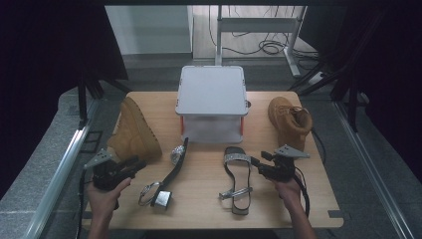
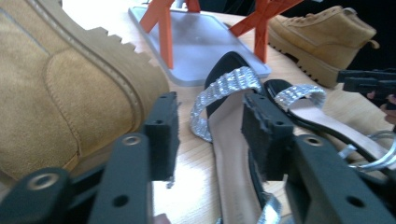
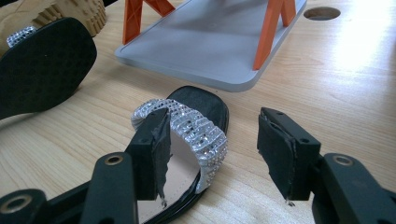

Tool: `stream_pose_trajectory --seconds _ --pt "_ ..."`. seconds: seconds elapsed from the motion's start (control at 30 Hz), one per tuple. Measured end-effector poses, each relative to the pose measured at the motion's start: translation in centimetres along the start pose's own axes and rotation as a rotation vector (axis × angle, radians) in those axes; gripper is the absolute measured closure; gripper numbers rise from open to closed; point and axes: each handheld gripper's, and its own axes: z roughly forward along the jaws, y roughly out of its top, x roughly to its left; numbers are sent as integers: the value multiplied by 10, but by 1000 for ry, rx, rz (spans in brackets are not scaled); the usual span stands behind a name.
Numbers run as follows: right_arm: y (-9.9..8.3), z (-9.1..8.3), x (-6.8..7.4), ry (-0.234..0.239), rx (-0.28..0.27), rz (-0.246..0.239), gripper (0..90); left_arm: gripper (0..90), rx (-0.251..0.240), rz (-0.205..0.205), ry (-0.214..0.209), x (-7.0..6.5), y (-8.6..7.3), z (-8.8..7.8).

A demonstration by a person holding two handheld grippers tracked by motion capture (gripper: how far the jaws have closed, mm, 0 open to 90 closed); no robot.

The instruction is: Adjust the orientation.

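Note:
Two black sandals with glittery silver straps lie on the wooden table (image 1: 298, 199). The left sandal (image 1: 171, 172) is tipped on its side, and the right sandal (image 1: 236, 179) lies flat. My left gripper (image 1: 135, 165) is open at the front left, pointing toward the left sandal (image 2: 224, 86), with nothing between its pads. My right gripper (image 1: 257, 163) is open just right of the flat sandal. In the right gripper view its jaws (image 3: 215, 151) hover over that sandal's toe strap (image 3: 187, 126) without pressing on it.
A tan boot (image 1: 132, 132) lies on its side at the left, close to my left gripper. Its mate (image 1: 290, 119) stands upright at the back right. A grey two-level rack (image 1: 211, 92) with orange legs stands at the centre back.

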Motion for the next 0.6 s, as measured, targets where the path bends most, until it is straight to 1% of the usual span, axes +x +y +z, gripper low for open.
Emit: stream_pose_trajectory --seconds 0.1,0.17,0.2,0.27,0.3,0.33,0.37,0.47,0.5,0.53,0.6 --pt "-1 -4 2 -4 -10 0 436 689 23 5 -25 -2 2 -3" --pt "0 -6 2 -8 -14 1 433 788 35 4 -16 -2 2 -2" --pt "0 -6 2 -9 -15 1 433 826 35 4 -16 -2 2 -2" --pt "1 -7 1 -9 -18 2 432 885 59 6 -16 -3 2 0" --pt "1 -7 1 -9 -18 2 432 894 59 6 -16 -3 2 0" --pt "1 -7 1 -10 -15 1 431 894 71 7 -18 -4 2 2" --pt "0 -6 0 -23 -2 -5 428 897 82 7 -22 -4 2 4" --pt "-1 -5 0 -28 5 1 427 898 92 7 -28 -5 2 8" --pt "-3 -4 0 -26 14 2 427 897 104 12 -37 -6 1 12" --pt "-3 -4 0 -26 14 2 427 897 104 12 -37 -6 1 12" --pt "-5 -4 0 -28 21 -5 427 897 120 20 -50 -9 2 19"
